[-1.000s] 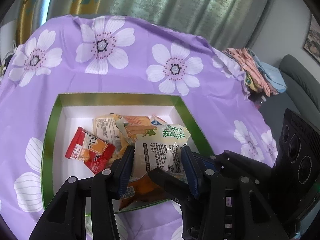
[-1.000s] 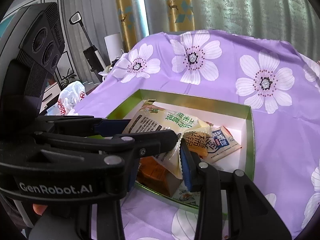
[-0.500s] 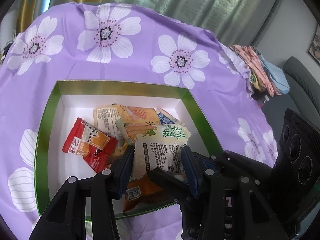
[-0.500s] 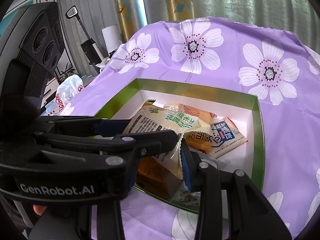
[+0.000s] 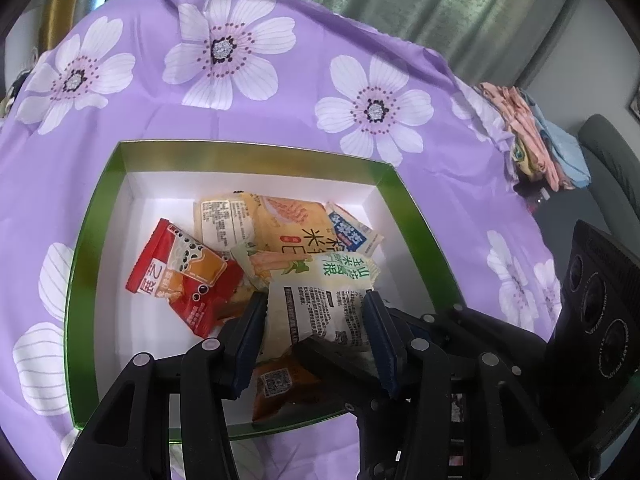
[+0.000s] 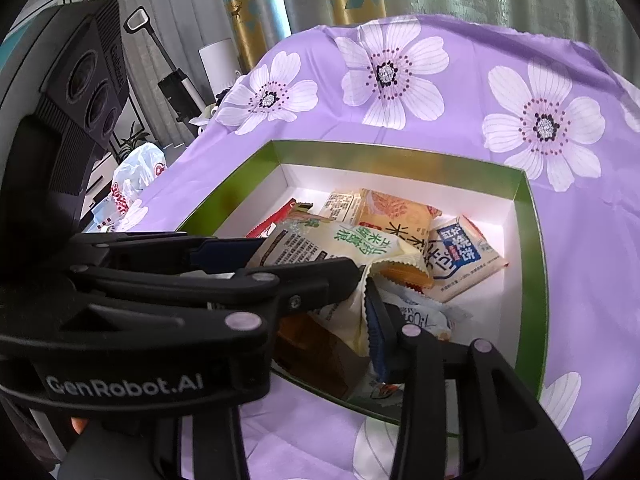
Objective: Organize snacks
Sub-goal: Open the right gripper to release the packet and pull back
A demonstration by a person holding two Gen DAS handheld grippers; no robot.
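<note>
A green-rimmed box (image 5: 256,150) with a white inside holds several snack packets: a red one (image 5: 180,276), a yellow one (image 5: 280,220), a blue-and-white one (image 5: 350,232) and an orange one (image 5: 280,384). My right gripper (image 6: 362,280) is shut on the edge of a pale yellow-and-green snack packet (image 6: 340,244) and holds it over the box (image 6: 532,216). That packet (image 5: 324,304) sits between the fingers of my left gripper (image 5: 316,312), whose jaws stand apart at its two sides; I cannot tell whether they touch it.
The box rests on a purple cloth with white flowers (image 5: 224,52). Folded clothes (image 5: 532,132) lie past the cloth's right edge. A white plastic bag (image 6: 136,176) and a vacuum cleaner (image 6: 172,76) stand beyond the left edge.
Both grippers moved together with the pale packet farther over the box, and more of the box's inside shows. Both grips look the same.
</note>
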